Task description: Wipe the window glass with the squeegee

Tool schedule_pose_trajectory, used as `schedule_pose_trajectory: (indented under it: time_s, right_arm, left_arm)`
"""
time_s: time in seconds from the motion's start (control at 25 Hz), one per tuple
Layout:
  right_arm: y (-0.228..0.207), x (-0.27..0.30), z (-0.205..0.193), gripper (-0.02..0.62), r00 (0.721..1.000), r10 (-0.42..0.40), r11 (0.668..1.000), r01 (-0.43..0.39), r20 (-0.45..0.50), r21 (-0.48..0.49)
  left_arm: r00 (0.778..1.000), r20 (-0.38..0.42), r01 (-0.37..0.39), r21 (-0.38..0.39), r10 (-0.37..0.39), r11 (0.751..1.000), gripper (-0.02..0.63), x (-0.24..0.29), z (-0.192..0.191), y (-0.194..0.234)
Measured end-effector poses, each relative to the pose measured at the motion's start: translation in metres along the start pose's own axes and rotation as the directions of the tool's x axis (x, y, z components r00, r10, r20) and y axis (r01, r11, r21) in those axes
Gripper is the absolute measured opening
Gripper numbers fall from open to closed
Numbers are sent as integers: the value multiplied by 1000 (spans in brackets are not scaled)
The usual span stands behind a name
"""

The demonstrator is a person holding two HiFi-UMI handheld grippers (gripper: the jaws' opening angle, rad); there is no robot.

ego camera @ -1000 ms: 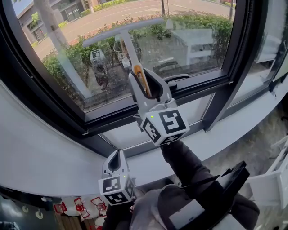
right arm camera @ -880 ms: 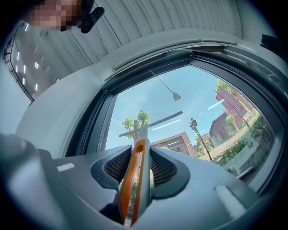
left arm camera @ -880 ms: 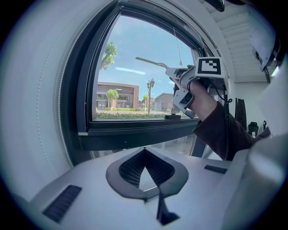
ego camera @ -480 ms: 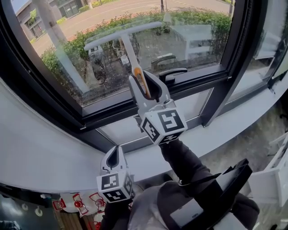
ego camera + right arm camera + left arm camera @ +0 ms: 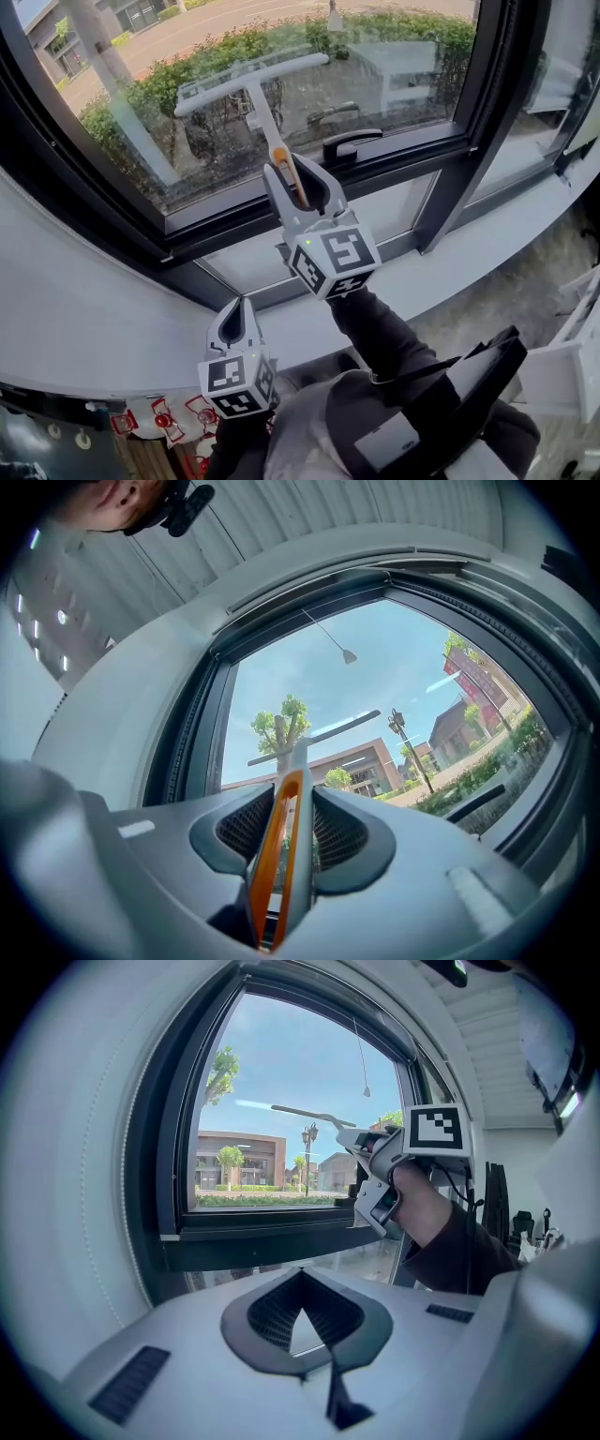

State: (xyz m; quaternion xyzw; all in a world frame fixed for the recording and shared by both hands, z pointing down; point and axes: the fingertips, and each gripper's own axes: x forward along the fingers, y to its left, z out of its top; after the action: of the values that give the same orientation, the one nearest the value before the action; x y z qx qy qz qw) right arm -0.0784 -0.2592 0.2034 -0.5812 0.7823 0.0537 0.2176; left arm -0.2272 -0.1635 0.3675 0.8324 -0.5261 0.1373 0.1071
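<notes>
A squeegee with a grey T-shaped blade point(image 5: 248, 80) and an orange-and-grey handle point(image 5: 281, 155) rests its blade against the window glass point(image 5: 394, 47). My right gripper point(image 5: 292, 178) is shut on the handle, which is orange between the pads in the right gripper view point(image 5: 279, 846), with the blade point(image 5: 314, 736) ahead on the pane. My left gripper point(image 5: 236, 309) hangs low over the white sill, shut with nothing in it point(image 5: 300, 1274). The left gripper view shows the right gripper point(image 5: 375, 1162) and the squeegee blade point(image 5: 300, 1112) up at the glass.
A dark window frame point(image 5: 234, 225) surrounds the pane, with a black window handle point(image 5: 352, 142) just right of the squeegee. A broad white sill point(image 5: 84, 319) curves below. A dark vertical mullion point(image 5: 469, 141) stands to the right.
The squeegee blade has slid down the glass towards the lower frame with my right gripper. The left gripper has stayed low by the sill.
</notes>
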Motion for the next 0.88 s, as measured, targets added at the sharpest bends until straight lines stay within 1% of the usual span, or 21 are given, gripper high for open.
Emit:
schedule_pose_trajectory:
  time_s: [0.88]
  right_arm:
    - [-9, -27, -47, 126, 997, -16, 998, 20, -73, 60]
  left_arm:
    - [999, -33, 32, 15, -31, 999, 0, 4, -7, -14]
